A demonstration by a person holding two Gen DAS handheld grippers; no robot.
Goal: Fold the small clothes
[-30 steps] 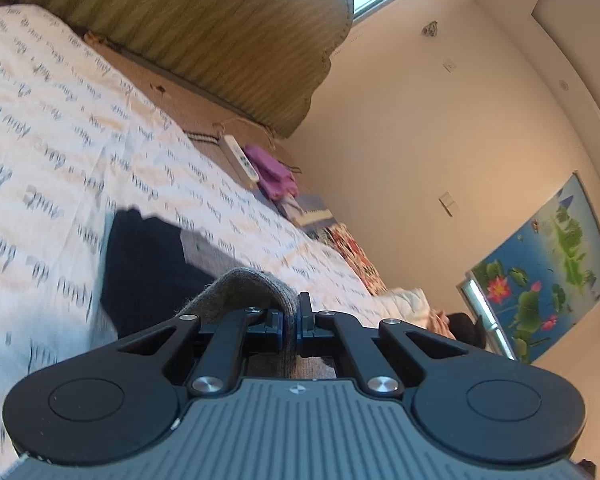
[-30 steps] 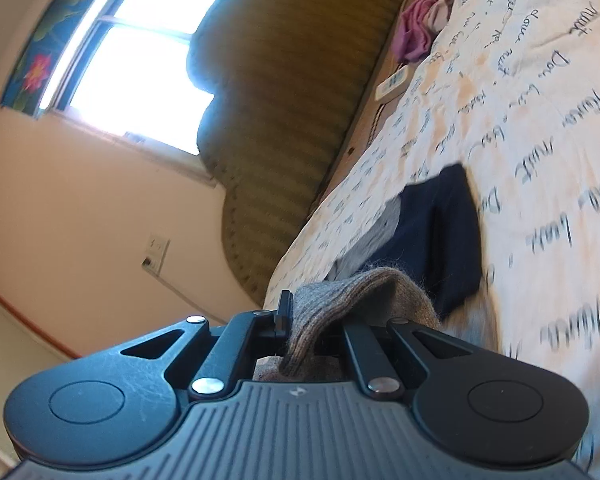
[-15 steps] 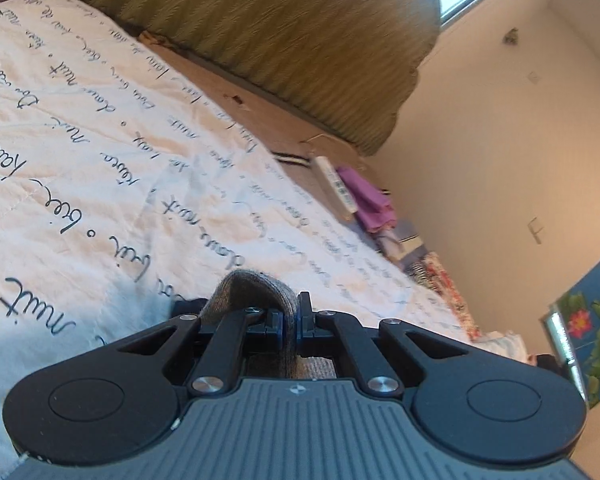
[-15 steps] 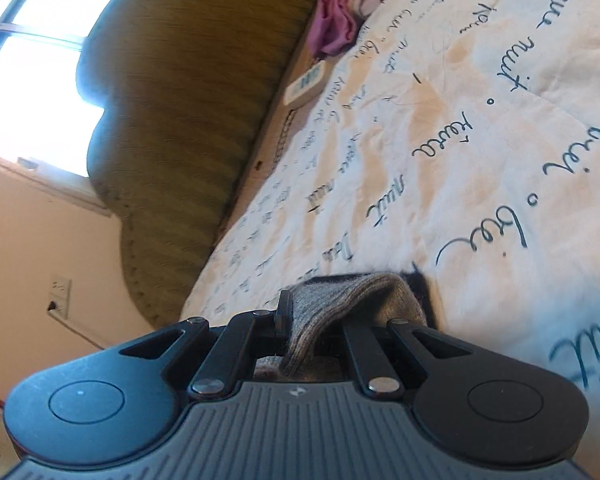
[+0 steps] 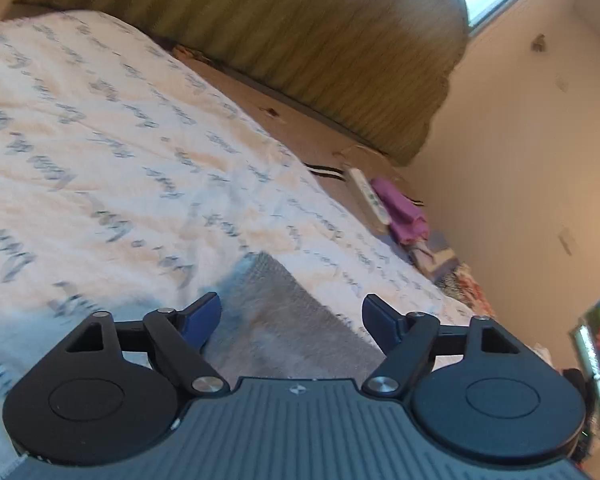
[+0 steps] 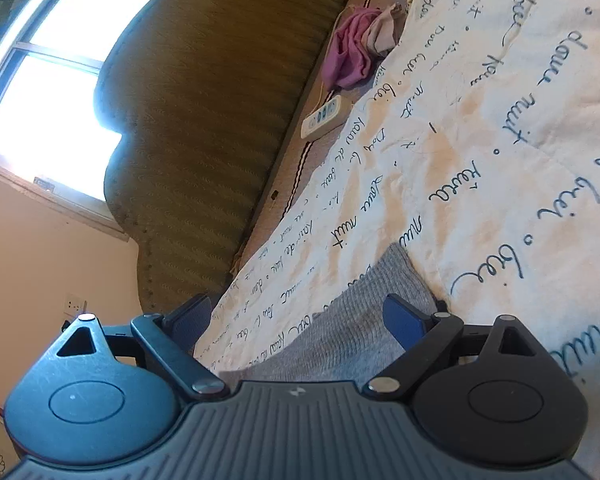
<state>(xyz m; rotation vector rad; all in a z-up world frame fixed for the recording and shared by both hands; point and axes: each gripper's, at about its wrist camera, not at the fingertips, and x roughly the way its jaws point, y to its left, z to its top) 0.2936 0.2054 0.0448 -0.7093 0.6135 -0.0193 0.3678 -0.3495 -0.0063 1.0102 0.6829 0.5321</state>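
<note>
Grey knit garment (image 5: 284, 312) now lying flat on quilt (image 5: 100, 168); you are hovering both grippers, left (image 5: 292, 312) and right (image 6: 300, 320), jaws spread, grip just released. Fold apparently placed.

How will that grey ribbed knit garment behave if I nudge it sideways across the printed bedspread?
The grey ribbed knit garment lies limp and flat, so it would probably bunch or unfold, not slide whole. Its fuzzy knit likely drags on the soft printed bedspread. Being thin, it looks light. Both the left gripper and the right gripper are open.

Ribbed grey knit garment (image 5: 288, 316) on a soft, matt, script-printed cotton bedspread (image 5: 100, 168).
</note>
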